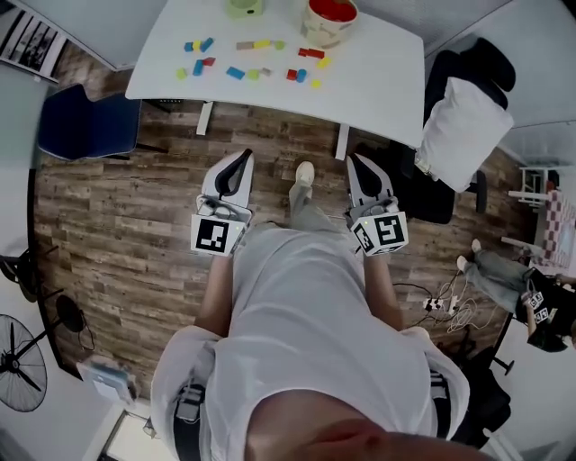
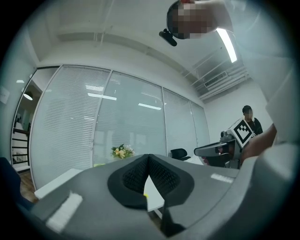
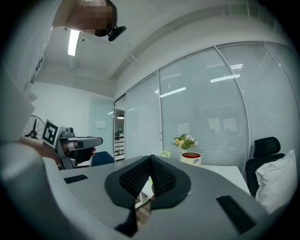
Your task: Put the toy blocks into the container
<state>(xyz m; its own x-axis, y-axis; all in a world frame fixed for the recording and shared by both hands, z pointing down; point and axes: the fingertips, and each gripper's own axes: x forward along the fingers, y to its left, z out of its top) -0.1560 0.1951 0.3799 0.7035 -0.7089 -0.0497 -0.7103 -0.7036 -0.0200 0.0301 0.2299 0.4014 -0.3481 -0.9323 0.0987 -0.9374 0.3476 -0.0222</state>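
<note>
A white table (image 1: 378, 63) carries everything. A black chair (image 1: 481, 67) with a pillow (image 1: 459, 131) crowds its right corner, and a blue chair (image 1: 85, 126) stands by its left. The left gripper (image 1: 241, 160) and right gripper (image 1: 354, 162) hang short of the near edge, jaws clenched on nothing. The container (image 1: 329, 20) sits at the far edge, with the blocks (image 1: 256, 58) scattered mid-tabletop.

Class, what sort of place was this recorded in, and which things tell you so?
Probably an office or meeting room: glass partition walls with blinds, a black office chair, and a white table.
</note>
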